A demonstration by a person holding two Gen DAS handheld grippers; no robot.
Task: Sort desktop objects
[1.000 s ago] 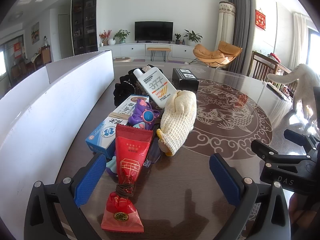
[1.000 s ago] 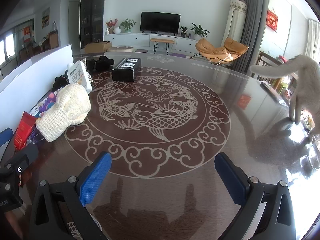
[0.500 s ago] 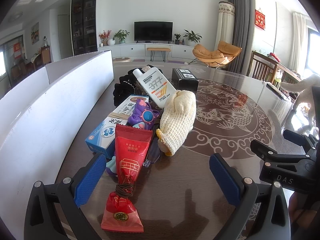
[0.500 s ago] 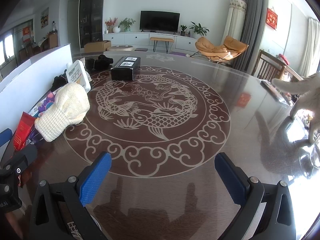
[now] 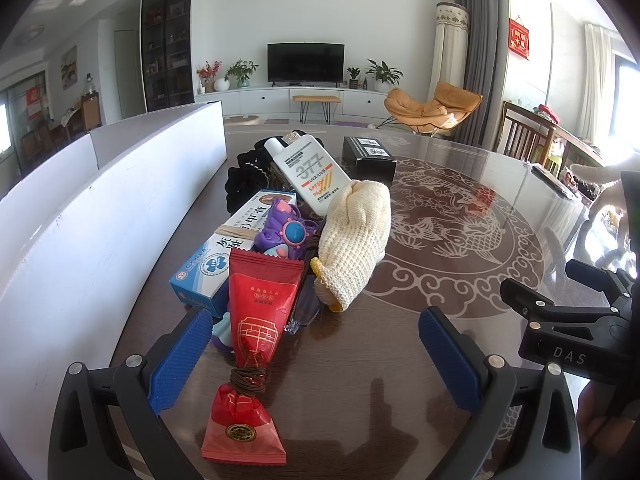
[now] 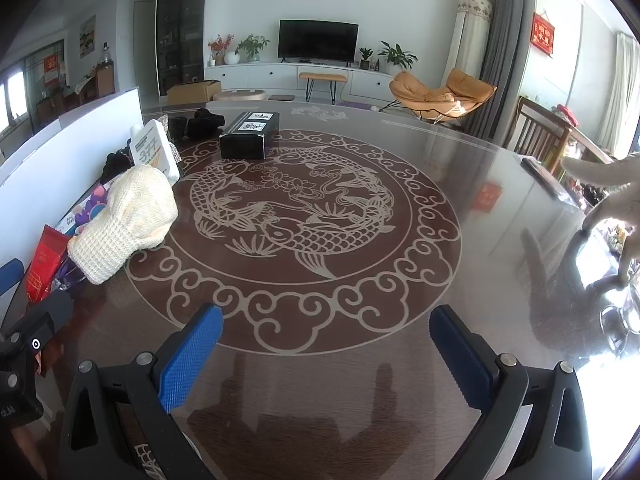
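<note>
A pile of objects lies along the table's left side. Nearest is a red candy packet [image 5: 256,320], its tail between the blue pads of my open left gripper [image 5: 316,356]. Behind it sit a blue-and-white box [image 5: 228,256], a purple toy [image 5: 286,232], a cream knitted glove [image 5: 356,236], a white sunscreen bottle [image 5: 310,172], black cloth [image 5: 244,176] and a black box [image 5: 370,156]. My right gripper [image 6: 326,356] stands open over bare table, with the glove [image 6: 128,220] and black box [image 6: 248,140] to its left and far ahead.
A white board [image 5: 100,208] walls the table's left edge. The dark glass table [image 6: 500,248] carries a carp medallion. A white-gloved hand [image 6: 616,196] reaches in at the far right by a glass [image 6: 624,316]. The right gripper's body [image 5: 572,320] shows in the left wrist view.
The white-gloved hand at the right edge has shifted lower and further right. Both grippers and the pile have stayed where they were.
</note>
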